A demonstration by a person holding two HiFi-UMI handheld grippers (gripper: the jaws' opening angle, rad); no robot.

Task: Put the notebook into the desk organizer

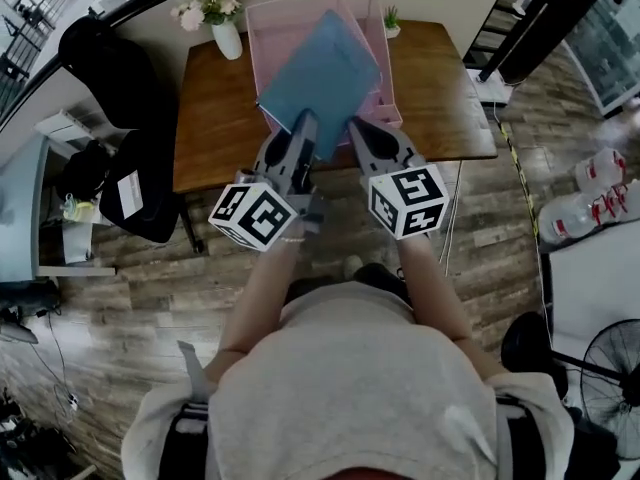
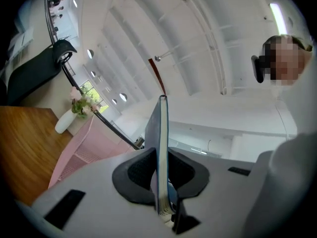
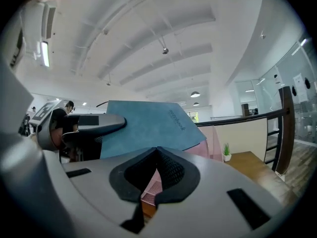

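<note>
Table (image 1: 215, 118): wooden, under the desk organizer (image 1: 265, 28).
Desk organizer: pink mesh.
Notebook (image 1: 325, 73): blue, tilted above the organizer's front.
Left gripper (image 1: 303, 138): clamped on notebook's near edge.
Right gripper (image 1: 362, 133): jaws together, empty, before organizer.

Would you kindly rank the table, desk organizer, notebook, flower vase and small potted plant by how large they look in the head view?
1. Table
2. Desk organizer and notebook: look alike; the notebook is lifted nearer the camera, so unranked.
3. Flower vase
4. Small potted plant
</note>
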